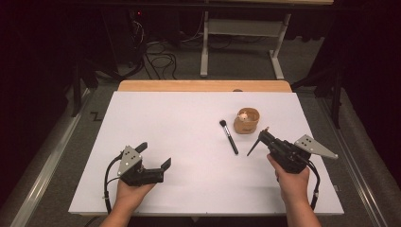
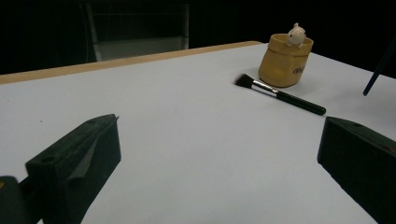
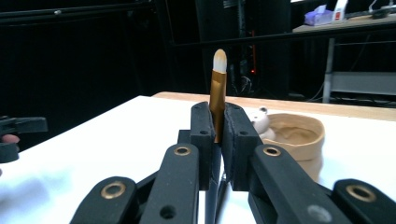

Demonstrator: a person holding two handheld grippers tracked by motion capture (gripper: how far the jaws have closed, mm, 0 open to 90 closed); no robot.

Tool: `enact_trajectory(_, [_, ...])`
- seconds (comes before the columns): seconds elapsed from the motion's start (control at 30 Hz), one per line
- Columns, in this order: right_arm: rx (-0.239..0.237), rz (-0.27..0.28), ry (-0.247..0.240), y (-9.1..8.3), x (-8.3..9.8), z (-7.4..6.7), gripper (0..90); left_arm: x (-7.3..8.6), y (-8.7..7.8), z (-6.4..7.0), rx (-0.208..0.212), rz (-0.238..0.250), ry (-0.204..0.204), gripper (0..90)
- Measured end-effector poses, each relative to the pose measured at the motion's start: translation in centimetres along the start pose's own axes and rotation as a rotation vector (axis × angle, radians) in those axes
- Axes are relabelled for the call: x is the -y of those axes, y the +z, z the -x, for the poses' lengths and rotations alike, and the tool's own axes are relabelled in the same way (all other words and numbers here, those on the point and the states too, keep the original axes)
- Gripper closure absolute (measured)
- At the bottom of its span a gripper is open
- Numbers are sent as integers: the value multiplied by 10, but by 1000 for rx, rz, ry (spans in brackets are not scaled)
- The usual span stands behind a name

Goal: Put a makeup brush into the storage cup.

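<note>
My right gripper (image 1: pixel 265 137) (image 3: pixel 218 128) is shut on a slim brush (image 1: pixel 254 146) (image 3: pixel 218 88). Its gold ferrule and white bristles stick up past the jaws, and its dark handle slants down toward the table. It hovers just right of a tan cup (image 1: pixel 247 121) (image 3: pixel 299 135) with a small white figure on its rim. A black makeup brush (image 1: pixel 229 137) (image 2: pixel 280 95) lies flat on the table left of the cup (image 2: pixel 285 63). My left gripper (image 1: pixel 153 155) (image 2: pixel 219 135) rests open at the table's front left, with nothing between its jaws.
A white sheet (image 1: pixel 189 142) covers the wooden table (image 1: pixel 203 85). Beyond the far edge are a white frame stand (image 1: pixel 241 42) and cables (image 1: pixel 161 59) on the floor. The held brush's handle (image 2: pixel 378 70) shows at the right edge of the left gripper view.
</note>
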State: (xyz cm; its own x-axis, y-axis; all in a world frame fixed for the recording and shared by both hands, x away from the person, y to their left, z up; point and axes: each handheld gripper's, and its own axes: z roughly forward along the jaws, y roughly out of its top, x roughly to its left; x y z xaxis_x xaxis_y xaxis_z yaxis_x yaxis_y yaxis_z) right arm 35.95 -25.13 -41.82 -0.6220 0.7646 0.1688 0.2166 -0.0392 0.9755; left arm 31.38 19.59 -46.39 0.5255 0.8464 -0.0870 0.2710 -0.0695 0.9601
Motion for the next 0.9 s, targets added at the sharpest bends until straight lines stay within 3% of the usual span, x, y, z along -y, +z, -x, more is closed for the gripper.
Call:
enact_trajectory(0.3, [50, 24, 10, -9, -1, 13, 852, 0, 0, 0, 3, 0, 7, 7])
enact_trajectory(0.6, [112, 35, -32, -13, -2, 17, 853, 0, 0, 1, 13, 2, -1, 8])
enact_trajectory(0.9, [122, 37, -34, -3, -4, 18, 854, -1, -1, 0, 14, 8, -8, 9])
